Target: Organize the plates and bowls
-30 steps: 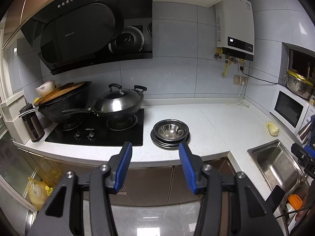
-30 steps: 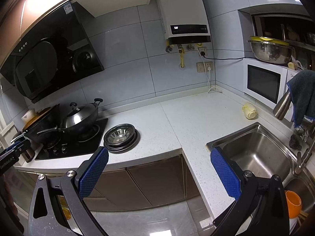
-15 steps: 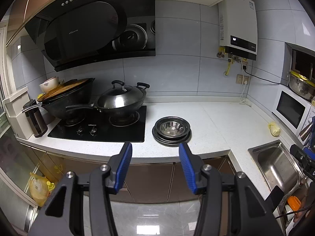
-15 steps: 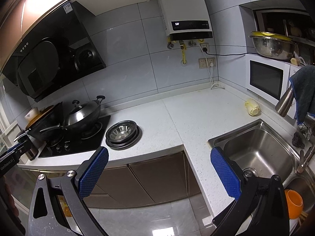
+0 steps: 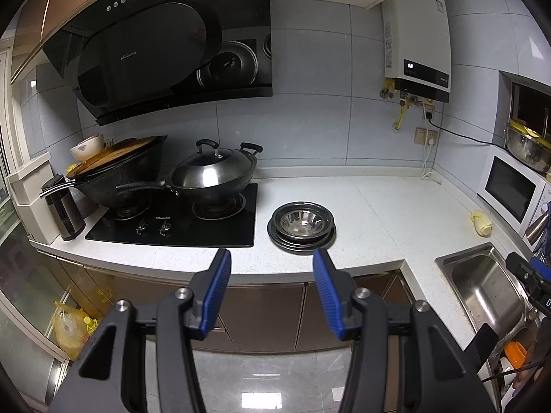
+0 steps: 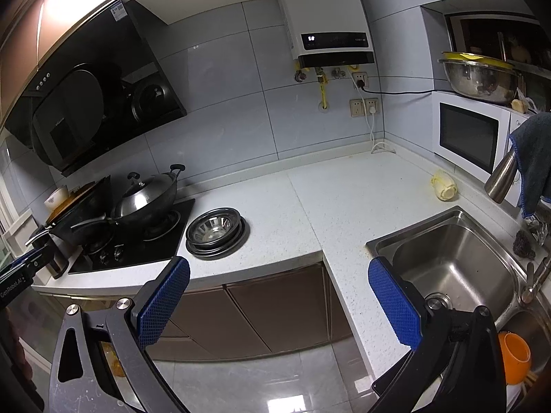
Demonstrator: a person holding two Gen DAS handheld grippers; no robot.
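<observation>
Stack of steel plates and bowls [image 5: 301, 226] — mouths up, flat on countertop [image 5: 361, 213], beside stove [image 5: 179, 222]

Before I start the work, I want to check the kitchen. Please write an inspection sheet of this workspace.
Surface: white speckled countertop, L-shaped, mostly bare.
Job's things: stack of steel plates and bowls beside the black hob; none held.
Clutter: lidded wok, second wok under a wooden lid, yellow object near the microwave.
Grippers: left gripper open, empty; right gripper open wide, empty; both short of the counter.
Cables: black cord and white cord from wall sockets.
Surroundings: steel sink, water heater, range hood.
</observation>
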